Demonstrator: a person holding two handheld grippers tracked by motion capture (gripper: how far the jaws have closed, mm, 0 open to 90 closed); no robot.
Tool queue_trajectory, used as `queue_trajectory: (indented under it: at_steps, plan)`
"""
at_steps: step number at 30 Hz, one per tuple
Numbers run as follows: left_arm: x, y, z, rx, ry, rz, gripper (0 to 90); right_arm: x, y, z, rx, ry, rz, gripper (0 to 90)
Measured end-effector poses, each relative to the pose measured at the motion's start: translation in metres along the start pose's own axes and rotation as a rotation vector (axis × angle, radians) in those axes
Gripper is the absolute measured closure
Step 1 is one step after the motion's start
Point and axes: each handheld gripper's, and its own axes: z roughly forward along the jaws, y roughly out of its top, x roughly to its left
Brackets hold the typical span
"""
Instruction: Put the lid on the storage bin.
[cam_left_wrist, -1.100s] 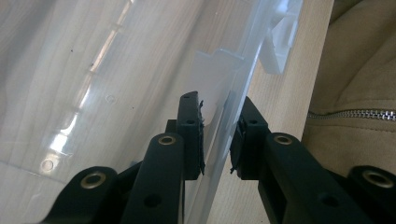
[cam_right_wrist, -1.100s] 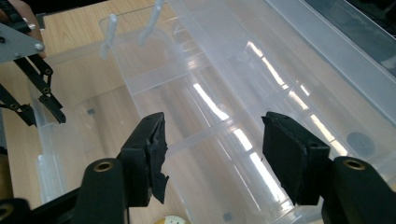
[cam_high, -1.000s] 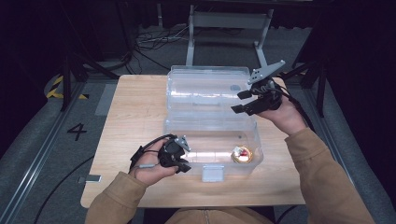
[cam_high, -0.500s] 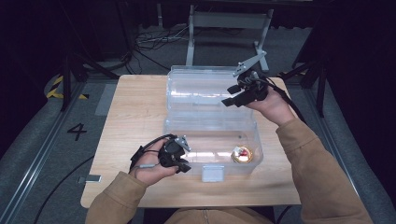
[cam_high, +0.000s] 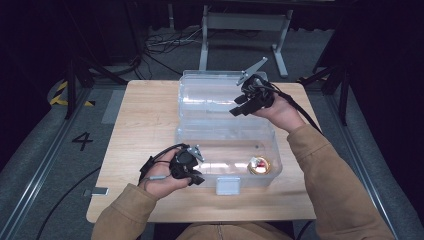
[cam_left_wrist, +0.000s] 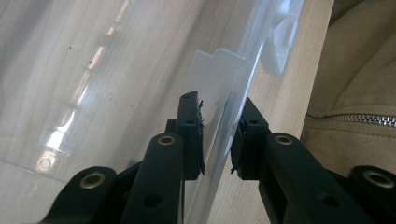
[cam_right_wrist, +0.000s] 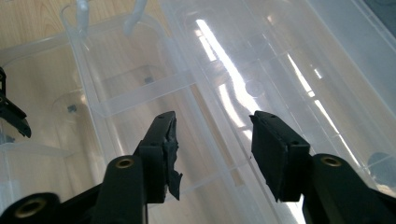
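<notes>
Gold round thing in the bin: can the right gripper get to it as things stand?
Probably yes. The right gripper hovers over the open lid, jaws apart with nothing between them and just been closing. The gold round thing lies uncovered in the clear bin, near its front right corner. The left gripper sits at the front wall, off to the side.

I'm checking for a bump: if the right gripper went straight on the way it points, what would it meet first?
Probably the open clear lid: the right gripper points down at it, nothing between; depth is unclear.

light: bright table, dark surroundings | glare: streaks on clear plastic | focus: slightly soft
</notes>
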Motion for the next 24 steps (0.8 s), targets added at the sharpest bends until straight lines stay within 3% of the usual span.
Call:
queue_trajectory:
  at_steps: [4, 16, 24]
  plan:
    - [0.0000, 0.0000, 0.0000, 0.000, 0.000, -0.001, 76.0, 0.0021, 0.0009, 0.0063, 0.009, -0.006, -0.023, 57.2]
    - [0.0001, -0.0002, 0.0000, 0.001, 0.001, 0.000, 75.9, 0.0011, -0.0011, 0.0077, 0.015, -0.063, -0.008, 75.3]
    - [0.0002, -0.0002, 0.0000, 0.001, 0.000, -0.002, 75.9, 0.0036, -0.0031, 0.0044, 0.023, -0.062, -0.013, 78.4]
